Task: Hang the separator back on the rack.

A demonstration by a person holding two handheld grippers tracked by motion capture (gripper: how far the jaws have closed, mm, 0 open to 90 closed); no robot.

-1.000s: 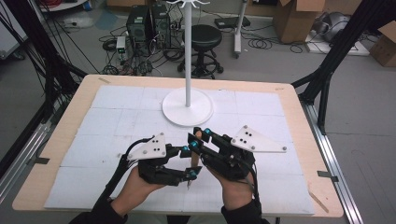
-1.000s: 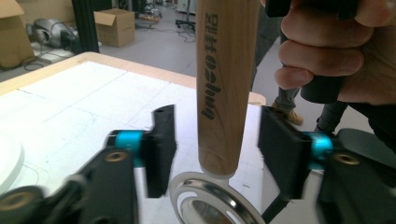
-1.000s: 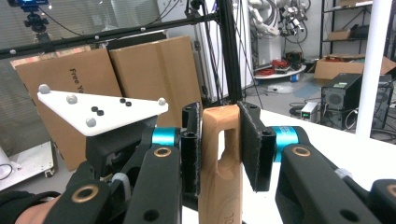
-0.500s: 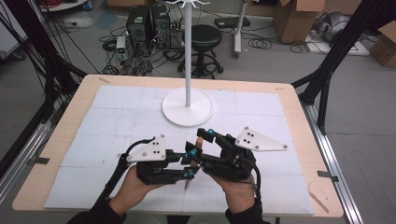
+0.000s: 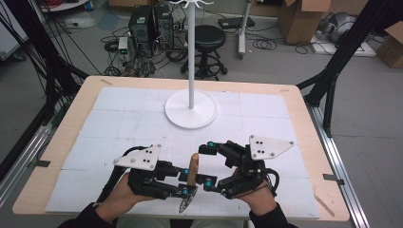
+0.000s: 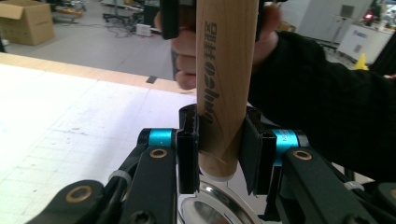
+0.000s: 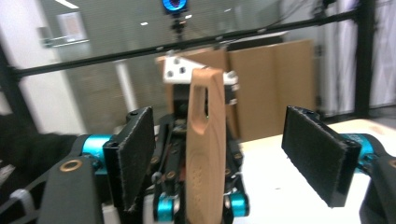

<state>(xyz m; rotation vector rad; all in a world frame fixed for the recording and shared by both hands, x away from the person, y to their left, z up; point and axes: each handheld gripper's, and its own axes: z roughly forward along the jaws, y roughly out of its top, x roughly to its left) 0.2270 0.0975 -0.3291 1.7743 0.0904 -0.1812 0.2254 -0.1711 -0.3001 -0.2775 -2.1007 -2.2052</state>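
A utensil with a pale wooden handle [image 5: 192, 167] and a round metal mesh head [image 5: 187, 203] stands upright over the front of the table. My left gripper [image 5: 184, 182] is shut on the handle's lower part [image 6: 224, 70], pads pressing both sides, with the metal head [image 6: 210, 211] just below. My right gripper [image 5: 208, 164] faces it from the right. Its jaws have just been opening and now stand wide. In the right gripper view the handle [image 7: 205, 154], with a slot near its top, rises between the pads [image 7: 135, 154] without touching either.
A white stand with a round base [image 5: 191, 110] and a thin pole stands at the middle back of the table. A white gridded mat [image 5: 119, 118] covers the wooden tabletop [image 5: 304, 109]. A stool, computer cases and cardboard boxes stand on the floor beyond.
The right gripper's jaws have come off the handle and spread wide, and that hand has sunk slightly. The left gripper keeps the utensil in the same spot.
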